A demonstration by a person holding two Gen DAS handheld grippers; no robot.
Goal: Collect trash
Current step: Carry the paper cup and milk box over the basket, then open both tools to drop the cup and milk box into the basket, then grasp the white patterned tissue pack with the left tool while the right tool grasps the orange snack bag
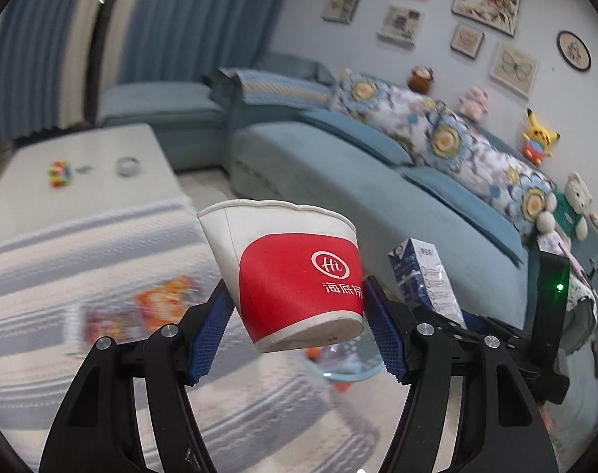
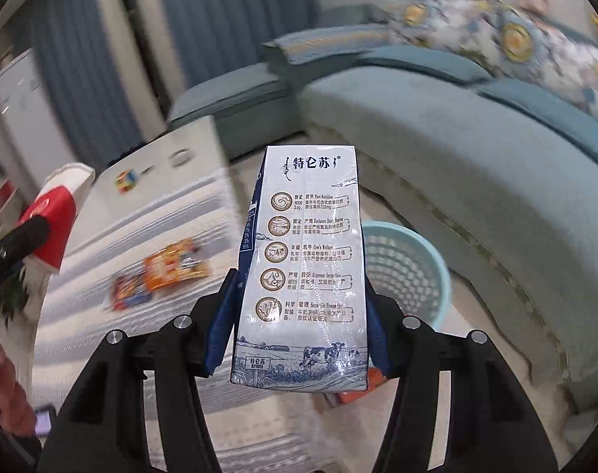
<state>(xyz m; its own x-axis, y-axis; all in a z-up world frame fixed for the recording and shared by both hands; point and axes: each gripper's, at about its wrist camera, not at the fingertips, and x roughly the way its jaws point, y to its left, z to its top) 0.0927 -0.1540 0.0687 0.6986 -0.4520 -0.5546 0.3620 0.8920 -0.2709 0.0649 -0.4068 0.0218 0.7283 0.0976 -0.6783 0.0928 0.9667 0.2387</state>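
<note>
My left gripper [image 1: 295, 315] clasps a paper cup [image 1: 287, 276], my right gripper [image 2: 297, 327] a milk carton [image 2: 303, 268]; striped tablecloth [image 2: 141, 236] lower left, blue sofa [image 2: 456, 149] upper right.

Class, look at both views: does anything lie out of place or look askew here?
Yes. Two snack wrappers lie loose on the striped table cover, away from the bin. The held cup is tilted, not upright.
</note>
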